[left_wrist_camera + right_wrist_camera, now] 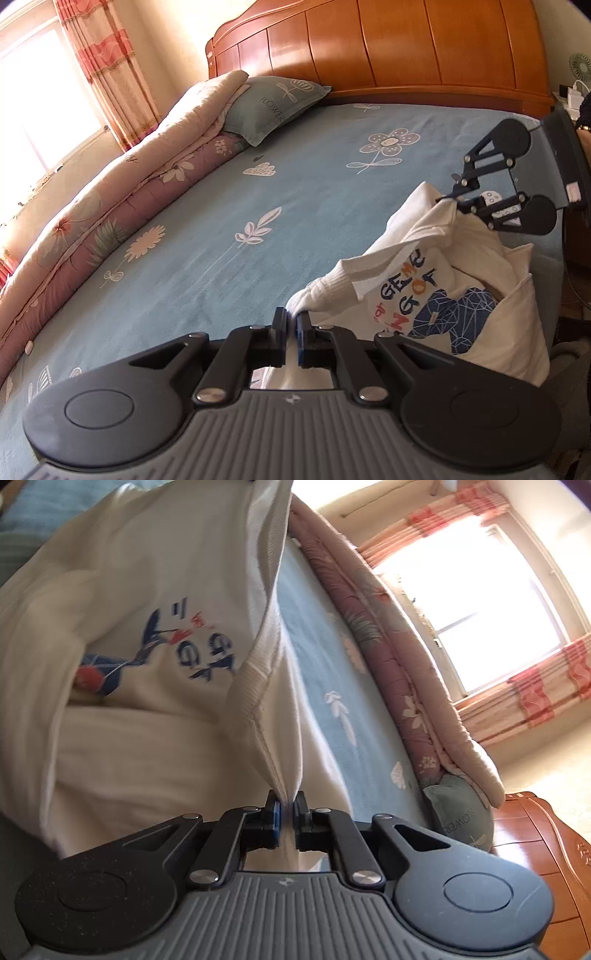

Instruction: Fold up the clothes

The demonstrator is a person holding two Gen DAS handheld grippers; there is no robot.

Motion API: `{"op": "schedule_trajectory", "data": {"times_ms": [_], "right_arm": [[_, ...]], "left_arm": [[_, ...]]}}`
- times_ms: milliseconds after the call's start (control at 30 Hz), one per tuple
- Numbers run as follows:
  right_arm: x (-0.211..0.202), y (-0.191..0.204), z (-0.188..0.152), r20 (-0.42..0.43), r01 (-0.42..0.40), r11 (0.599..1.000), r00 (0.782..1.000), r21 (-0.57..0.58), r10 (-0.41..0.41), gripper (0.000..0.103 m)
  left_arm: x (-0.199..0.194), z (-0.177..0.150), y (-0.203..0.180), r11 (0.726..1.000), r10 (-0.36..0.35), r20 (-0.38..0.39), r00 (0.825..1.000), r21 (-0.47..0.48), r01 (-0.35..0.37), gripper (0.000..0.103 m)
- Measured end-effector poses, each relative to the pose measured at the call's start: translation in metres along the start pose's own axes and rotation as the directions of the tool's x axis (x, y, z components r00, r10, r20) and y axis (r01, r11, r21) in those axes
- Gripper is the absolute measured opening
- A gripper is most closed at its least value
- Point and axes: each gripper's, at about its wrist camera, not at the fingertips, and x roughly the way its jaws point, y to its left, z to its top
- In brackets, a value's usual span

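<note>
Two grippers hold a white shirt point(424, 280) up
Left gripper point(291, 323) pinches a cuff – right gripper point(286, 805) pinches the hem

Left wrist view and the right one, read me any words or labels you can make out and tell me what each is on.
"FLOWER": on the grey-green pillow.
"GE", "GOF", "NG": partial letters printed on the white sweatshirt; folds hide the rest.
Right wrist view: the sweatshirt print is blurred, unreadable.

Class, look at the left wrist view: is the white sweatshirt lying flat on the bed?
No: the white sweatshirt hangs bunched between the left gripper and right gripper, above the blue bedsheet.
</note>
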Motion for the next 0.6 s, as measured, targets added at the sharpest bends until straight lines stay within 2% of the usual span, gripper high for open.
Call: {"op": "schedule_trajectory", "data": {"times_ms": [100,300,467,600], "right_arm": [[0.001,-0.028,0.010,0.027,0.056,0.997,0.998,0.055,-0.058,0.010],[0.034,-0.089,0.026,0.026,0.056,0.981,0.998,0.184,-0.061,0.010],[0.081,-0.139,0.031,-0.006,-0.008,0.939,1.000,0.344,0.011,0.010],[0.126,-0.160,0.034,-0.056,-0.025,0.919,0.997,0.394,0.051,0.010]], "left_arm": [[0.013,0.001,0.012,0.998,0.048,-0.024,0.999,-0.027,-0.049,0.003],[0.059,0.015,0.036,0.990,0.126,-0.102,0.987,-0.051,-0.132,0.003],[0.111,0.036,0.058,0.984,0.177,-0.147,0.973,-0.009,-0.180,0.004],[0.154,0.054,0.080,0.977,0.213,-0.178,0.961,0.008,-0.215,0.003]]}}
